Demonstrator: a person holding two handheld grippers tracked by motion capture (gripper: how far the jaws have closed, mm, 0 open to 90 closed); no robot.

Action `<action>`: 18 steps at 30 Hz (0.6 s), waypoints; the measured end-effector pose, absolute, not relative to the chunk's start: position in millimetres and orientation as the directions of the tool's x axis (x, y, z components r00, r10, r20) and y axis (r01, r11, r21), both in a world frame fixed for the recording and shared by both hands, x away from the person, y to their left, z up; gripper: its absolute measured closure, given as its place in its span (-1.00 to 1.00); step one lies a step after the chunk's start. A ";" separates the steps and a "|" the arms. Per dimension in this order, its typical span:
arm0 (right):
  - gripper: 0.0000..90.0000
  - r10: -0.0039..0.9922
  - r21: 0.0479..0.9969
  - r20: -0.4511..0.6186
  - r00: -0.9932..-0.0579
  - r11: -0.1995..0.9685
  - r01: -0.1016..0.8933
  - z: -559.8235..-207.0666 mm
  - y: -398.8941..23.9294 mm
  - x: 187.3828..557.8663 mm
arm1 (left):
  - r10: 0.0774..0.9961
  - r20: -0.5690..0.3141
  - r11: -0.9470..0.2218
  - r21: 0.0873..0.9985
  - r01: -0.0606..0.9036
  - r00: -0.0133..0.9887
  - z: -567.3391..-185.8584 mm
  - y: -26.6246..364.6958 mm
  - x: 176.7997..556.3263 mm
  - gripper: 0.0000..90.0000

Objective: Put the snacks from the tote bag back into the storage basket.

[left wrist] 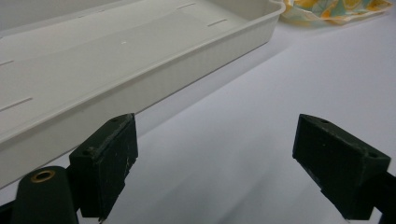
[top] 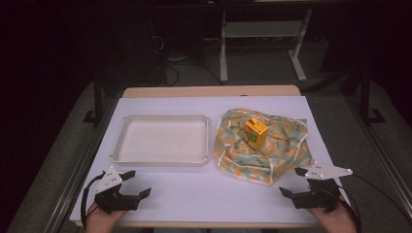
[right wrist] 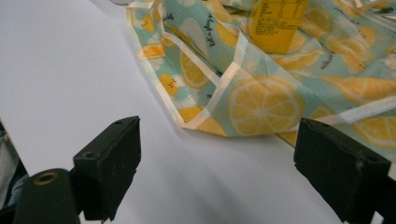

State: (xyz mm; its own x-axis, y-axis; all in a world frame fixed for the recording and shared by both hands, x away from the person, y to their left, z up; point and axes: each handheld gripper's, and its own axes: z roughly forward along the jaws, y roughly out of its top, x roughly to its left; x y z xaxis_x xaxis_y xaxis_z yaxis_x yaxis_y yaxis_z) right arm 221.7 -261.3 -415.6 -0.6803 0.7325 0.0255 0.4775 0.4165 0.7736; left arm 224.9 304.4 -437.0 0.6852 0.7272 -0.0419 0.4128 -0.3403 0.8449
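Both grippers spread, empty, low over the surface (top: 194, 194). Left gripper (top: 136, 183) near tray (top: 163, 160); right gripper (top: 294, 182) beside cloth (top: 233, 155) (carton (top: 255, 133) upright on it).

white tray (top: 163, 158); teal cloth (top: 286, 145), lemon-slice print; yellow carton (top: 255, 133); black grippers.

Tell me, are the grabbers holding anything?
No. The left gripper and the right gripper both have open jaws with nothing between them.
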 end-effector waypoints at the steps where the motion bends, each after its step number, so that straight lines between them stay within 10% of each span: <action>1: -0.68 0.733 0.773 0.026 -0.680 0.416 0.479 -415.2 -259.9 221.7 | 0.727 -0.042 -0.340 0.846 0.412 0.686 -437.0 304.3 224.8 -0.69; 18: -0.68 0.714 0.743 0.024 -0.700 0.456 0.490 -386.4 -244.5 251.5 | 0.710 -0.036 -0.363 0.837 0.410 0.703 -437.9 301.9 225.1 -0.69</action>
